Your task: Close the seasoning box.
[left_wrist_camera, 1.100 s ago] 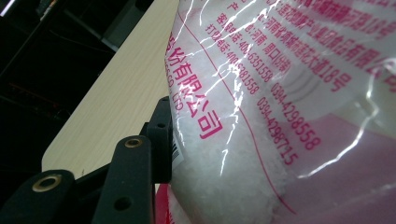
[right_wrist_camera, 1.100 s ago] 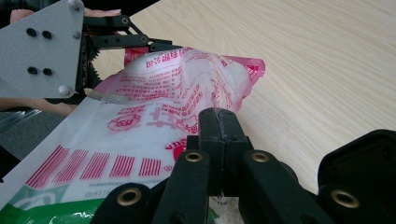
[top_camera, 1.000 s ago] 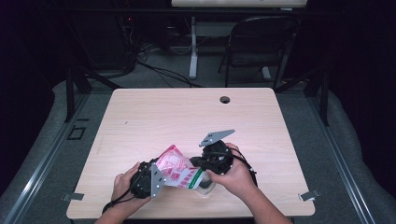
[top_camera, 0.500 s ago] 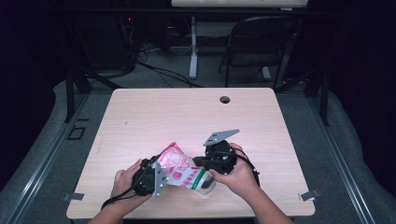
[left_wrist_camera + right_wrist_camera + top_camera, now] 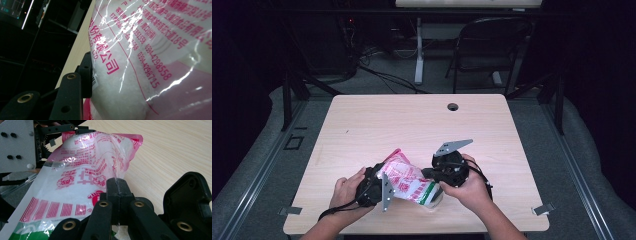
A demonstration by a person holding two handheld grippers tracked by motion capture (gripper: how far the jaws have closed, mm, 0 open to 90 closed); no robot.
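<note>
Both tongs grip the pink-and-white plastic bag of white granules [image 5: 408, 181], left tongs [image 5: 379, 186] clamping one end, right tongs [image 5: 117, 185] pinching its film, tilted over a clear container [image 5: 433, 201] near the pale wooden surface's [image 5: 422, 125] front edge; pouring seems unfinished.

A pale wooden surface [image 5: 377, 125] with a small round hole [image 5: 453, 106] near its far edge stands on grey carpet [image 5: 257, 165], with a dark folding chair [image 5: 484, 47], a white post [image 5: 419, 50] and loose cables [image 5: 377, 70] beyond it.

The right claw [image 5: 117, 185] pinches the edge of the pink-printed bag [image 5: 82, 177] above the wooden table [image 5: 175, 147].
</note>
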